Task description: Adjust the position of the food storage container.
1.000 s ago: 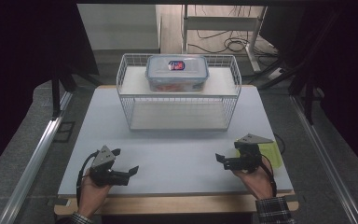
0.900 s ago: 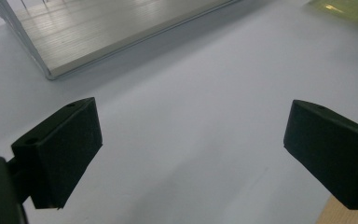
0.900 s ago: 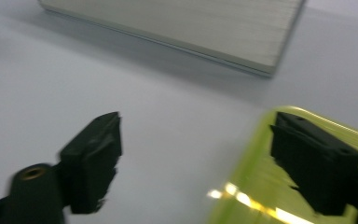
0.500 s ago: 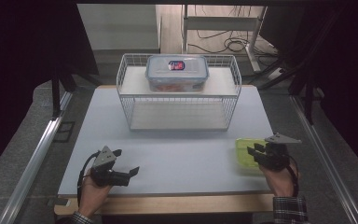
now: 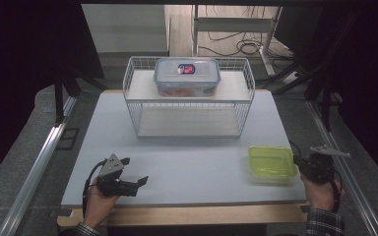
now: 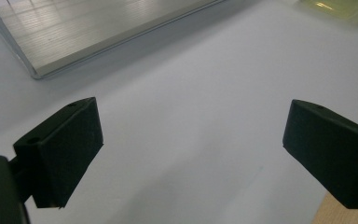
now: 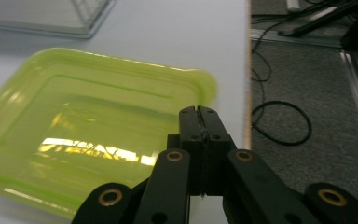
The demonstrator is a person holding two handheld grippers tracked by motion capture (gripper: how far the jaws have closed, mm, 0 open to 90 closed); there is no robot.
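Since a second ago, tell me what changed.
The right gripper swung out to the table's right edge; its jaws have just been closing, now shut beside the green lid, gripping nothing. Left gripper, lid, rack and box stayed put.

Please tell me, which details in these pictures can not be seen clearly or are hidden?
- Clear box on the wire rack, high view: the label on the lid is too small to read, and the reddish contents are blurred by the plastic.
- Green lid, right gripper view: the near corner is hidden behind the shut right gripper; whether the tips touch it is unclear.
- Rack, left gripper view: cut off by the top edge.
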